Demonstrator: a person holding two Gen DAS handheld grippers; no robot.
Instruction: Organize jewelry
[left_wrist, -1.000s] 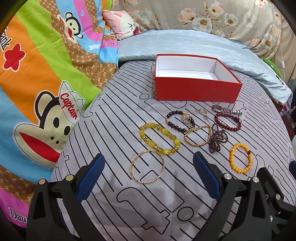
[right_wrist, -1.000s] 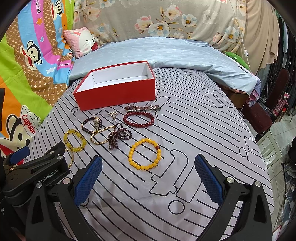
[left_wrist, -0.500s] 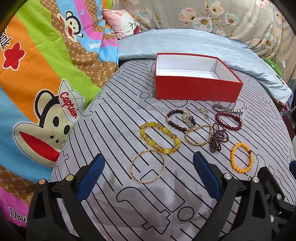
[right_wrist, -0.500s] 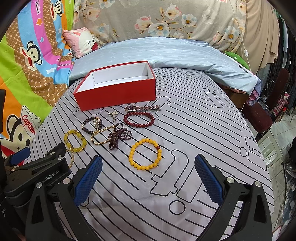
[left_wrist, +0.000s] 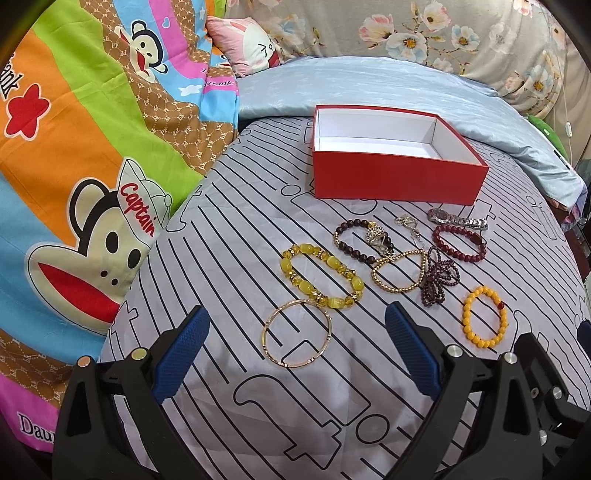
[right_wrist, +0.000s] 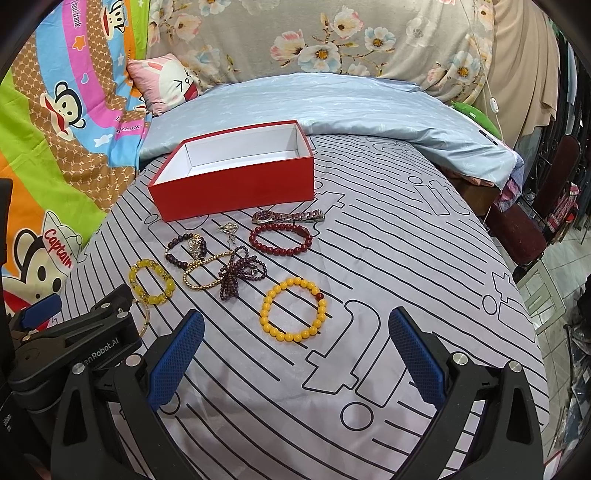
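An empty red box (left_wrist: 395, 181) (right_wrist: 236, 184) sits on the striped grey sheet. In front of it lie several pieces: a gold bangle (left_wrist: 296, 334), a yellow glass-bead bracelet (left_wrist: 321, 275) (right_wrist: 150, 282), a dark bead bracelet (left_wrist: 360, 240), a gold bead chain (left_wrist: 399, 271), a purple bead strand (left_wrist: 439, 275) (right_wrist: 238, 273), a red bead bracelet (left_wrist: 458, 242) (right_wrist: 280, 238), a watch (left_wrist: 456, 218) (right_wrist: 288, 216), an orange bead bracelet (left_wrist: 484, 317) (right_wrist: 293, 309). My left gripper (left_wrist: 297, 349) is open just short of the bangle. My right gripper (right_wrist: 295, 350) is open just short of the orange bracelet.
A colourful monkey-print blanket (left_wrist: 74, 184) lies left, a pale blue quilt (left_wrist: 369, 85) and a pink pillow (left_wrist: 251, 48) behind the box. The bed edge drops off at the right toward a chair (right_wrist: 543, 206) and tiled floor. The left gripper body (right_wrist: 70, 339) shows at lower left.
Both views have shifted very slightly; the jewelry and the box have not moved. Both grippers stay open and empty.
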